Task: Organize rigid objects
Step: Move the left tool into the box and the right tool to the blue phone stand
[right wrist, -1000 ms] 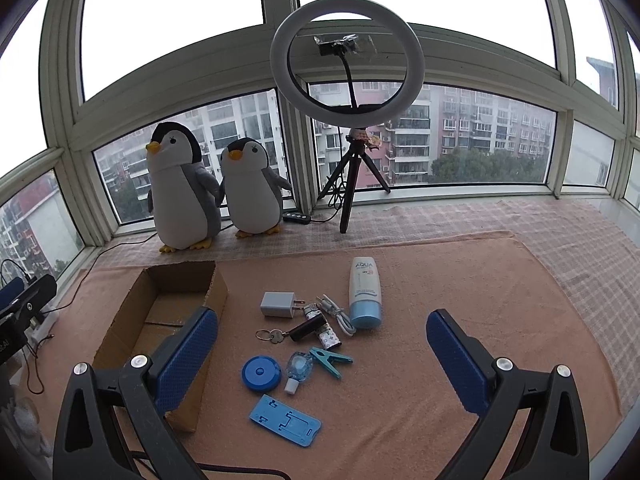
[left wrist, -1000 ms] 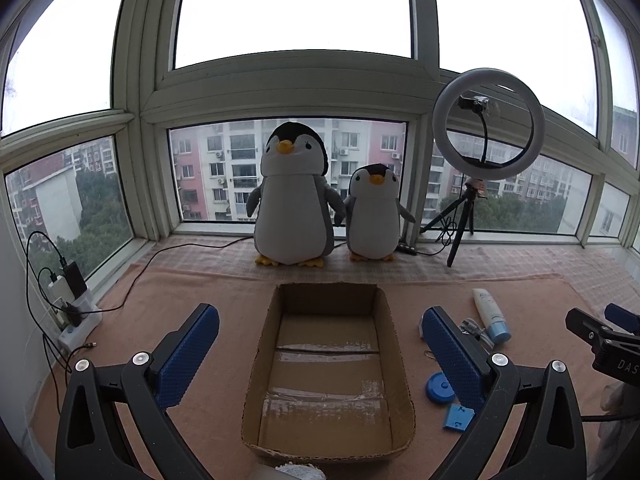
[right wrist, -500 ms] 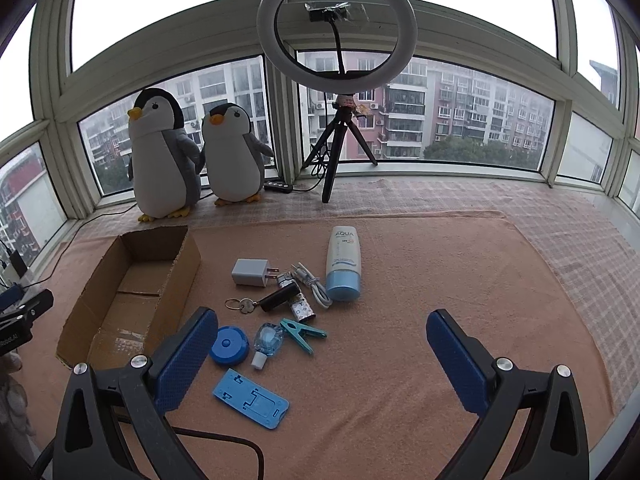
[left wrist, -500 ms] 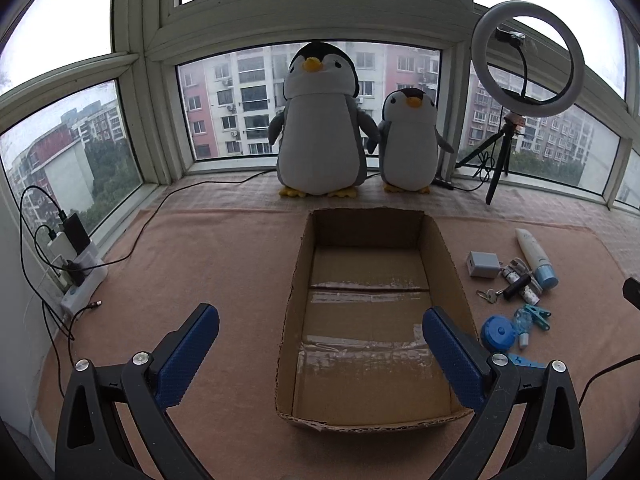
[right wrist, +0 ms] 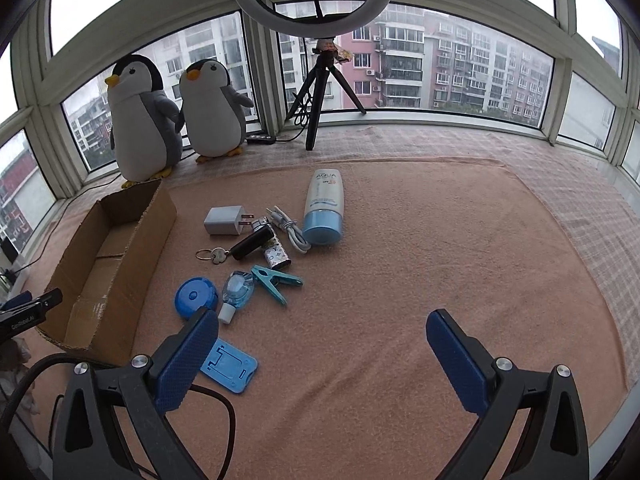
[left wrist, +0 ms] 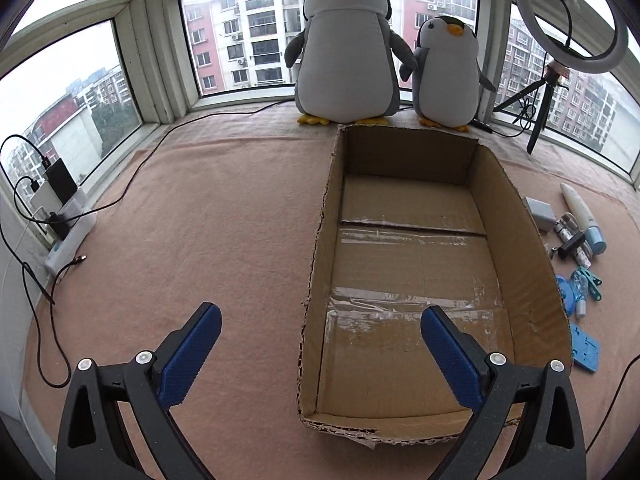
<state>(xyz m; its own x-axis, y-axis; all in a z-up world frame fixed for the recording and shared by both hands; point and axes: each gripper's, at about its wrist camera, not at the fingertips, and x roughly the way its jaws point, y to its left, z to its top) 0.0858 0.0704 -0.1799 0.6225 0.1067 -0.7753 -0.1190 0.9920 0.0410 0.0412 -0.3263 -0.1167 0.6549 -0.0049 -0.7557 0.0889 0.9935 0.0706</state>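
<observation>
An empty cardboard box (left wrist: 516, 208) (right wrist: 120, 256) lies on the pink blanket. Right of it is a cluster of small items: a white charger (right wrist: 223, 220), a white and blue tube (right wrist: 324, 208), a white cable (right wrist: 288, 228), a black key fob with keys (right wrist: 250, 243), a patterned lighter (right wrist: 277, 257), a teal clothespin (right wrist: 276, 280), a small blue bottle (right wrist: 237, 293), a round blue case (right wrist: 195, 299) and a blue phone stand (right wrist: 230, 365). My left gripper (left wrist: 320, 324) hovers open over the box's near left wall. My right gripper (right wrist: 322, 332) is open, empty, just right of the phone stand.
Two plush penguins (left wrist: 348, 48) (right wrist: 214, 108) stand at the window behind the box. A ring light on a tripod (right wrist: 316, 80) is at the back. A power strip with chargers and cables (left wrist: 60, 216) lies at the far left. A black cable (right wrist: 216, 400) runs under the right gripper.
Both grippers have tilted down and moved forward, closer to the blanket. The left gripper now looks down into the box; the right one is nearer the small items. Both stay open.
</observation>
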